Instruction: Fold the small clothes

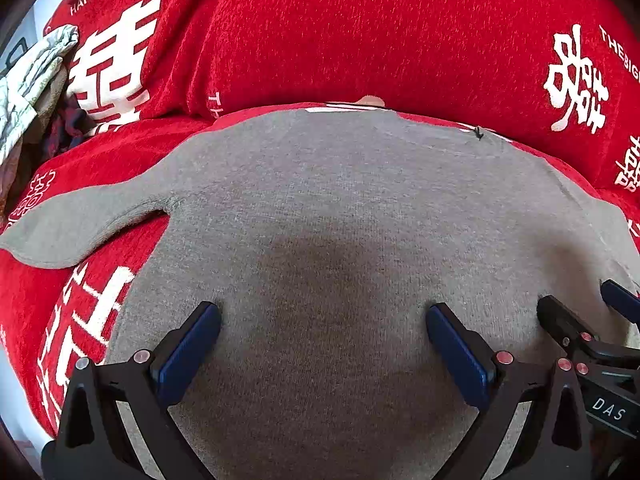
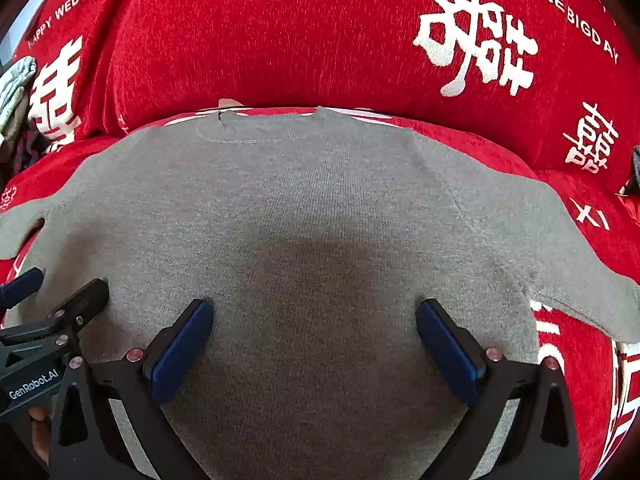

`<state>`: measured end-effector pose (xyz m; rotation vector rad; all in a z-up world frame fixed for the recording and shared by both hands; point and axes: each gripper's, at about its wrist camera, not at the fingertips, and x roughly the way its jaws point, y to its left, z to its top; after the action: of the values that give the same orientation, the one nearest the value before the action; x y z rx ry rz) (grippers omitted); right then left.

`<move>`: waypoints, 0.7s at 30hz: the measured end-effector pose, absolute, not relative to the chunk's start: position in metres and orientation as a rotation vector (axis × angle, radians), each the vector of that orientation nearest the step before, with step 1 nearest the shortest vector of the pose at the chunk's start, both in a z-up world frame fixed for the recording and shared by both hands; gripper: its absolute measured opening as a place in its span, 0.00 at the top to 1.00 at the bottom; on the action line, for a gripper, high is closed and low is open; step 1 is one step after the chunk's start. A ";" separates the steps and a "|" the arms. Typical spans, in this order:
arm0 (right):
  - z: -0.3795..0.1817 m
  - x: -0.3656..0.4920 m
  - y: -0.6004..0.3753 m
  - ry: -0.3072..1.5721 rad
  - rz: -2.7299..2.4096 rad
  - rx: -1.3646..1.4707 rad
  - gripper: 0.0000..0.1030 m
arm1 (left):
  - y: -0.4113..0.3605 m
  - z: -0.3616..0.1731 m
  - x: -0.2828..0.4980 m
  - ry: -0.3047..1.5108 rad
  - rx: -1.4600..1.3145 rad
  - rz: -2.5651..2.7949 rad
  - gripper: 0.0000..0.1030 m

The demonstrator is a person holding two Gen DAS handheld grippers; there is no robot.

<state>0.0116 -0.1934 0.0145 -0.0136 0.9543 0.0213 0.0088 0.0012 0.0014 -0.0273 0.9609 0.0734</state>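
A small grey knit sweater [image 1: 328, 208] lies flat on a red sofa cover, neckline at the far side, one sleeve out to the left [image 1: 76, 224] and one out to the right [image 2: 568, 276]. It also fills the right wrist view [image 2: 316, 208]. My left gripper [image 1: 323, 314] is open and empty, low over the sweater's left half. My right gripper [image 2: 314, 312] is open and empty, low over the right half. Each gripper shows at the other view's edge: the right gripper [image 1: 592, 320] and the left gripper [image 2: 60, 300].
The red sofa cover [image 1: 360, 32] with white characters covers seat and backrest; the backrest rises just beyond the neckline. A heap of other clothes [image 1: 32, 80] sits at the far left of the seat.
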 end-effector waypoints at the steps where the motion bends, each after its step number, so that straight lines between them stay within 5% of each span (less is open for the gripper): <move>1: 0.014 0.011 -0.193 0.954 0.021 -0.014 0.01 | 0.001 0.002 0.009 0.963 -0.025 0.074 0.00; 21: 0.014 0.027 -0.189 1.057 0.011 -0.008 0.00 | 0.001 0.004 0.029 1.120 -0.021 0.056 0.00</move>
<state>0.0267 -0.1892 0.0138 -0.0084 1.0568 0.0111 0.0292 0.0014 0.0038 -0.0215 1.1202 0.0559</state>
